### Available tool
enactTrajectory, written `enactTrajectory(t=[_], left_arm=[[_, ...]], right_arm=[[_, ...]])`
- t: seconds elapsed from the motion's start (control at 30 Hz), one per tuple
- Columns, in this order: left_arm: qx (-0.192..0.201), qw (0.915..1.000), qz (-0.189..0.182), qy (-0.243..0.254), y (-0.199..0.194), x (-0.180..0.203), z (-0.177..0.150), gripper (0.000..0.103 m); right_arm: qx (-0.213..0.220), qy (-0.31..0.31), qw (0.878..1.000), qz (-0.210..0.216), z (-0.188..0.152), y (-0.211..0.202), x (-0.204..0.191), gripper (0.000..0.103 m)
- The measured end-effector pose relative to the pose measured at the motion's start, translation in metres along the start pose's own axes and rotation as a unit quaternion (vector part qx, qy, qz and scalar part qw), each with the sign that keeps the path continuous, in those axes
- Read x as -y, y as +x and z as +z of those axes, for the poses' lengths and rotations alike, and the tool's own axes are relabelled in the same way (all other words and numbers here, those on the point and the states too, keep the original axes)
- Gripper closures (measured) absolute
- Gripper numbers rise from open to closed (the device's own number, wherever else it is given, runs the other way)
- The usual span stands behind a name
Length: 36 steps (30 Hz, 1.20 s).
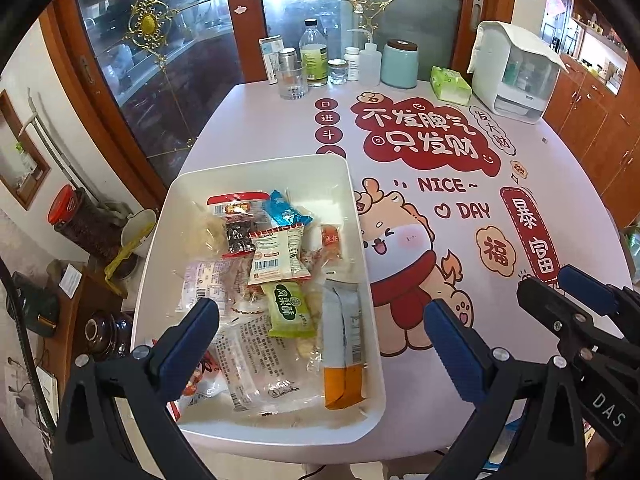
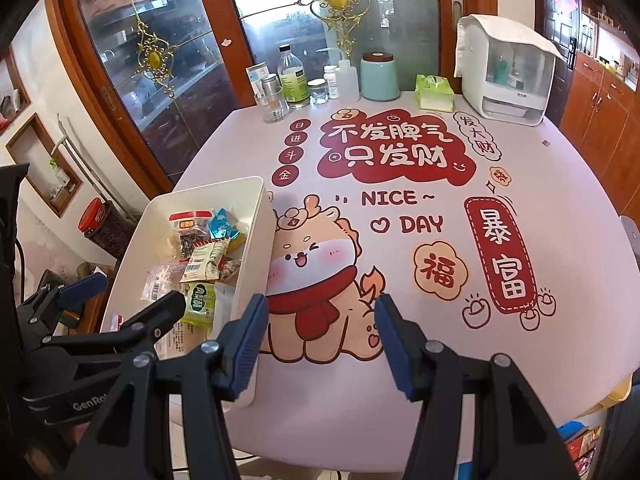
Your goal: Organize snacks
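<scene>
A white bin (image 1: 256,164) stands at the table's front left, holding several snack packets: a green one (image 1: 290,308), an orange and grey one (image 1: 344,352), a blue one (image 1: 286,210), a red-lidded cup (image 1: 236,204) and a clear printed bag (image 1: 256,364). My left gripper (image 1: 324,348) hovers open over the bin's near end, with one finger above the snacks and the other outside the bin's right wall. My right gripper (image 2: 322,344) is open and holds nothing. It hangs over the cartoon table cover just right of the bin (image 2: 248,240). Each gripper shows in the other's view: the right gripper (image 1: 560,292) and the left gripper (image 2: 124,296).
At the table's back edge stand bottles (image 1: 314,54), a drinking glass (image 1: 293,78), a teal canister (image 1: 400,64), a green tissue pack (image 1: 450,84) and a white covered box (image 1: 516,76). Glass cabinet doors rise behind. The table's edge runs close along the bin's left side, with floor clutter below.
</scene>
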State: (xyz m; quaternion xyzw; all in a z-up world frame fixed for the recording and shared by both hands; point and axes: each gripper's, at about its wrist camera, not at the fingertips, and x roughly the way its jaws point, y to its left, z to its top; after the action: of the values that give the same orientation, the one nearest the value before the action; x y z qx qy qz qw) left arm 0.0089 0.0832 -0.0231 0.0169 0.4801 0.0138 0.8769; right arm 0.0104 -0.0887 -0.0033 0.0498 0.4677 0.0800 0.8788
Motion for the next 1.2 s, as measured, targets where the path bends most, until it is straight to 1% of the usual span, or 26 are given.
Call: enactTrajectory(t=[1.2], left_arm=[[-0.001, 1.0000, -0.002, 0.000, 0.0019, -0.0030, 0.0008, 0.001]], right_arm=[[0.001, 0.001, 1.000, -0.001, 0.0012, 0.0029, -0.0042, 0.047]])
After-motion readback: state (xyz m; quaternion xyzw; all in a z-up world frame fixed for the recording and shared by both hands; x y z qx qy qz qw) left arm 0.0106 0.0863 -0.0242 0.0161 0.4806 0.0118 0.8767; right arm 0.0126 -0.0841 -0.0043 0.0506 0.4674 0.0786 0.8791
